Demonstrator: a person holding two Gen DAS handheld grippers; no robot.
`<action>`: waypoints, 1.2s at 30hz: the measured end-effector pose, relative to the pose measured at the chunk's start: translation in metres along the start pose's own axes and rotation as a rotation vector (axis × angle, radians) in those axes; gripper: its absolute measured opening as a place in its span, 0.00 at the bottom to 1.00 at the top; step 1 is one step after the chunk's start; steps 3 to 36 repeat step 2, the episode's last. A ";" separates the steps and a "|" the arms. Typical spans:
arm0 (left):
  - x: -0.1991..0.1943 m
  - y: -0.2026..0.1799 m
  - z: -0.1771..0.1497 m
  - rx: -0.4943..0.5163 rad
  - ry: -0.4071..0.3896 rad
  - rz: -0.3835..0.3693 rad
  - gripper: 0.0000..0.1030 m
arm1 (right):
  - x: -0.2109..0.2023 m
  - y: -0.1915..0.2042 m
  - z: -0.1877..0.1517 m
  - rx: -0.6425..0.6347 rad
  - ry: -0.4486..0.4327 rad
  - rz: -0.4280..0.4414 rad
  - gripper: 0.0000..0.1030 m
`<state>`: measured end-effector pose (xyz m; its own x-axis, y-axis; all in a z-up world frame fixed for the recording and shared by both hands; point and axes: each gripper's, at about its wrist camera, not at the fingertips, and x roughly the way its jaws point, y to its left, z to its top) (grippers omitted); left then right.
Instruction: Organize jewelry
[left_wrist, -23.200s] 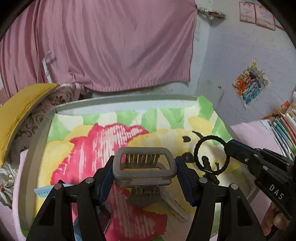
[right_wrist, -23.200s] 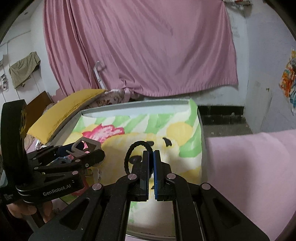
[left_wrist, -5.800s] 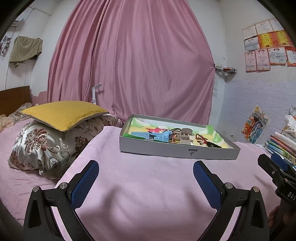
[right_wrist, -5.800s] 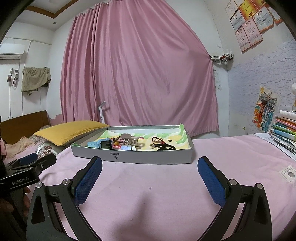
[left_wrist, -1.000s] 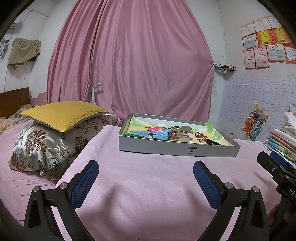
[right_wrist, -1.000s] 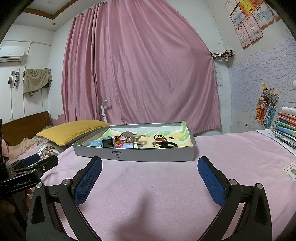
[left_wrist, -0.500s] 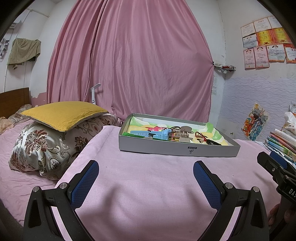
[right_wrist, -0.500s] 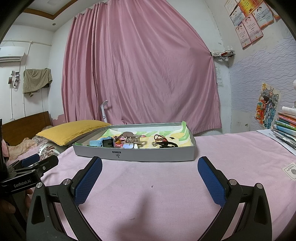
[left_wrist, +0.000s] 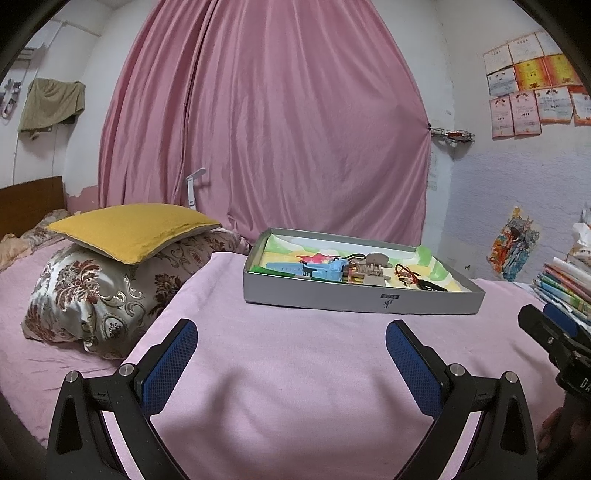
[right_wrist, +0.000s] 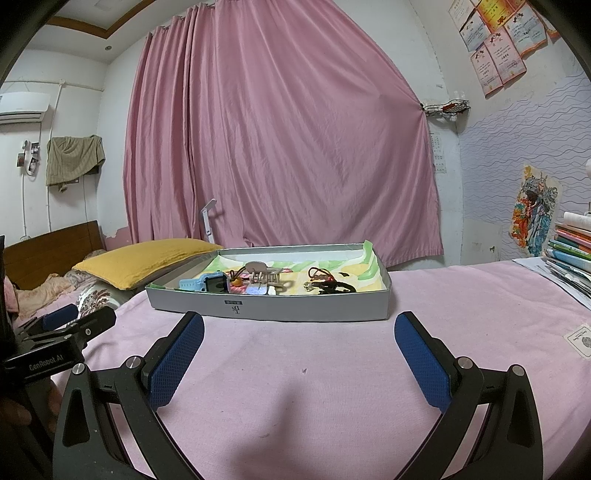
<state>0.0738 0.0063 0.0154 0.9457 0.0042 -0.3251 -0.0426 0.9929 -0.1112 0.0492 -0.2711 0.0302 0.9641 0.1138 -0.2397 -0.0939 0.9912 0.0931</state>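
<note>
A shallow grey box (left_wrist: 369, 303) stands on the pink bedspread ahead of both grippers; it also shows in the right wrist view (right_wrist: 280, 310). Inside lie a blue watch (left_wrist: 317, 268) (right_wrist: 201, 283), a beige hair claw (left_wrist: 371, 269) (right_wrist: 264, 277), a red cord piece (left_wrist: 404, 271) (right_wrist: 319, 274) and a black hair tie (right_wrist: 338, 287). My left gripper (left_wrist: 291, 363) is open and empty, well short of the box. My right gripper (right_wrist: 299, 356) is open and empty, also short of the box.
A yellow cushion (left_wrist: 133, 230) lies on a patterned pillow (left_wrist: 103, 288) at the left. Stacked books (left_wrist: 565, 284) (right_wrist: 570, 254) stand at the right. A pink curtain (left_wrist: 266, 129) hangs behind. A small card (right_wrist: 581, 339) lies on the bedspread at the right.
Over the last second nothing has visibly moved. Long ago the left gripper held the hair claw and the right held the black hair tie above the box; both now lie inside.
</note>
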 end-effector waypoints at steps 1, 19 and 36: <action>0.000 0.000 0.000 0.001 0.000 0.001 0.99 | 0.000 0.001 0.000 -0.001 0.001 0.000 0.98; 0.000 0.000 0.000 0.002 0.001 0.000 0.99 | 0.000 0.001 -0.001 -0.001 0.005 0.001 0.98; 0.000 0.000 0.000 0.002 0.001 0.000 0.99 | 0.000 0.001 -0.001 -0.001 0.005 0.001 0.98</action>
